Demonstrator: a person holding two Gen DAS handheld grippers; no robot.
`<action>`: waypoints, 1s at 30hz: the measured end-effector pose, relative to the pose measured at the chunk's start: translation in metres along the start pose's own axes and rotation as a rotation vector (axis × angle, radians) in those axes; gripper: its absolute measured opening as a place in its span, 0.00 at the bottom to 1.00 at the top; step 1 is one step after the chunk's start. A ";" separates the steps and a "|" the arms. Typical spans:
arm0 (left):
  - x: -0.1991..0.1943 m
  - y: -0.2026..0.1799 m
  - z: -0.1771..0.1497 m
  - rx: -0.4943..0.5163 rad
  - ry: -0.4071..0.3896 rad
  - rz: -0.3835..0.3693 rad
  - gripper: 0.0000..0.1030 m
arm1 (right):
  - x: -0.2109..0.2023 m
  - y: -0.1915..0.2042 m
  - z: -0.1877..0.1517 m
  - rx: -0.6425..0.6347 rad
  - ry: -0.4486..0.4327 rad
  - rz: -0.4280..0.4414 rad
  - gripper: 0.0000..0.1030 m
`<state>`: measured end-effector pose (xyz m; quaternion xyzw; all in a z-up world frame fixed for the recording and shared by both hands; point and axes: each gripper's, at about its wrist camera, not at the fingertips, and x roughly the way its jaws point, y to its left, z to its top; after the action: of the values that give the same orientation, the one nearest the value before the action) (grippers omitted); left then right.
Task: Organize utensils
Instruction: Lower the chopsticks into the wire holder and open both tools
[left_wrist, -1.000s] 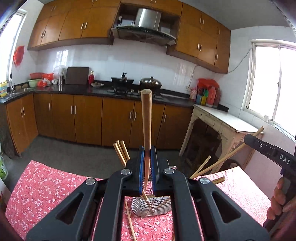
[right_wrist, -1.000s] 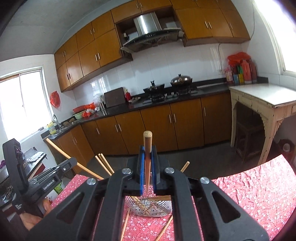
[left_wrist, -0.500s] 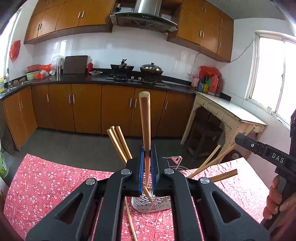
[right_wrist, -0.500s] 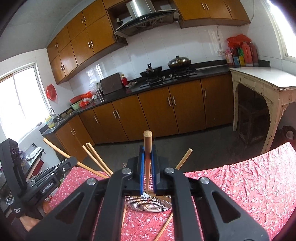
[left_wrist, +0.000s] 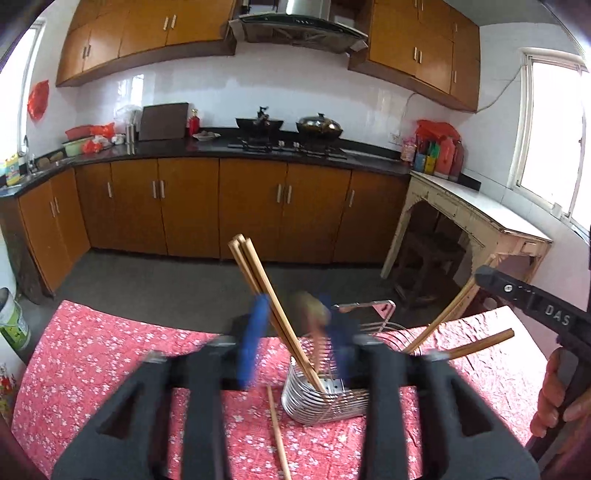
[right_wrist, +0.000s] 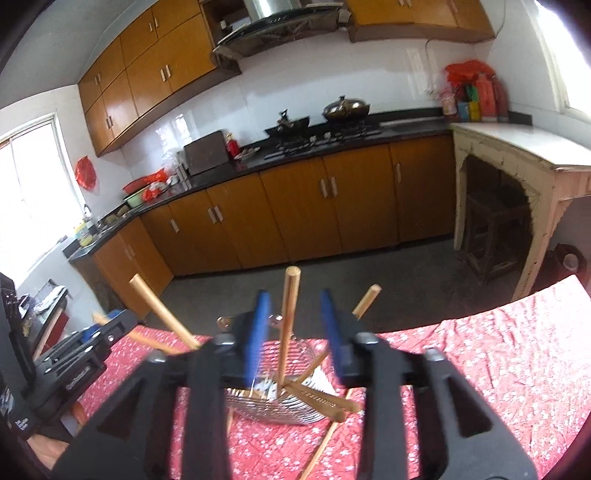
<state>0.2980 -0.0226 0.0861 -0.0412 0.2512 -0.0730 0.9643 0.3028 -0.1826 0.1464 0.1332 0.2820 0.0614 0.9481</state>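
A wire utensil holder (left_wrist: 321, 398) stands on the red flowered tablecloth (left_wrist: 110, 369) with several wooden chopsticks (left_wrist: 258, 280) leaning in it. My left gripper (left_wrist: 295, 339) hangs just above it, its jaws opening. A blurred chopstick (left_wrist: 314, 321) drops between its blue pads (left_wrist: 255, 332), touching neither. In the right wrist view the holder (right_wrist: 273, 402) sits below my right gripper (right_wrist: 295, 332), whose jaws are also opening. An upright chopstick (right_wrist: 288, 321) stands free between them, its foot in the holder. Loose chopsticks (left_wrist: 277, 428) (right_wrist: 321, 446) lie on the cloth.
The right gripper's body (left_wrist: 532, 299) and a person's hand (left_wrist: 554, 398) come in from the right, and the left gripper (right_wrist: 85, 350) shows at the left. The table's far edge drops to the grey floor. Beyond stand brown cabinets (left_wrist: 184, 210) and a worn white side table (left_wrist: 472, 218).
Both grippers were shut on one chopstick each. Both have opened, and the chopsticks have slid down into the holder. Both grippers have come lower and closer to it.
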 end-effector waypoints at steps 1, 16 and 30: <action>-0.002 0.000 0.000 0.001 -0.009 0.006 0.44 | -0.002 -0.001 0.001 -0.002 -0.008 -0.005 0.39; -0.035 0.002 -0.005 0.005 -0.039 0.049 0.46 | -0.054 -0.013 -0.012 -0.023 -0.074 -0.067 0.49; -0.074 0.011 -0.033 0.003 -0.047 0.071 0.51 | -0.097 -0.047 -0.062 0.012 -0.067 -0.124 0.56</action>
<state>0.2192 -0.0015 0.0912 -0.0324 0.2294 -0.0382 0.9720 0.1899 -0.2324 0.1333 0.1234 0.2581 -0.0037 0.9582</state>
